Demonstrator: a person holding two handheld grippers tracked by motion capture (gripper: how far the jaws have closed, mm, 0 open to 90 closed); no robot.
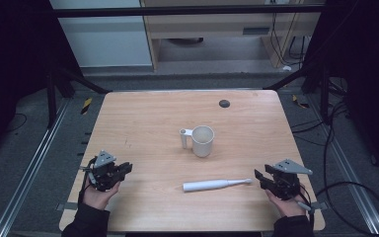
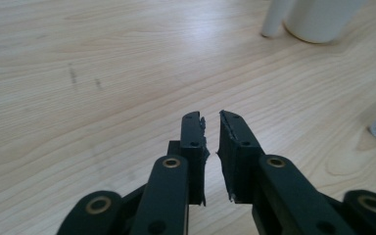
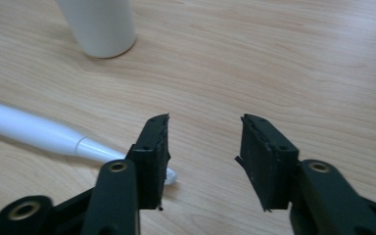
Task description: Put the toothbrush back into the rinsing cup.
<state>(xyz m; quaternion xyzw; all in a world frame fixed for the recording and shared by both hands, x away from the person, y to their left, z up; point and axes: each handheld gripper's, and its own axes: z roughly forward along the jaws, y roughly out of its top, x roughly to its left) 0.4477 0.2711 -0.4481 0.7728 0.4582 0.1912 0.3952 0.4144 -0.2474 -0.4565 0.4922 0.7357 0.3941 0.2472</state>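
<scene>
White electric toothbrush [image 1: 216, 184], lying flat on the wooden surface [image 1: 148, 123], near the front edge, slim head end pointing toward the right gripper [image 1: 260, 178], thick handle end toward the middle. In the right gripper view, same toothbrush [image 3: 34, 131] at lower left, narrow tip reaching just behind the left-hand jaw, not between the two. Right gripper: held low over the front right of the surface, jaws parted with a clear gap, nothing held, bare wood between them. White mug [image 1: 203, 140], upright near the centre, farther back than the toothbrush, well apart from it. Small white cylinder [image 1: 184, 138], upright, just beside the mug on its left; touching or not, cannot tell. Left gripper [image 1: 127, 169]: front left of the surface, well apart from the toothbrush, jaws drawn nearly together with a narrow slit left between, nothing held. In the left gripper view, mug base [image 2: 320, 22] at the top right, round butt end of the toothbrush at the right edge. Small dark round disc [image 1: 224, 103], on the far part of the surface, alone. Dark sleeves [image 1: 86, 223] at the bottom edge.
</scene>
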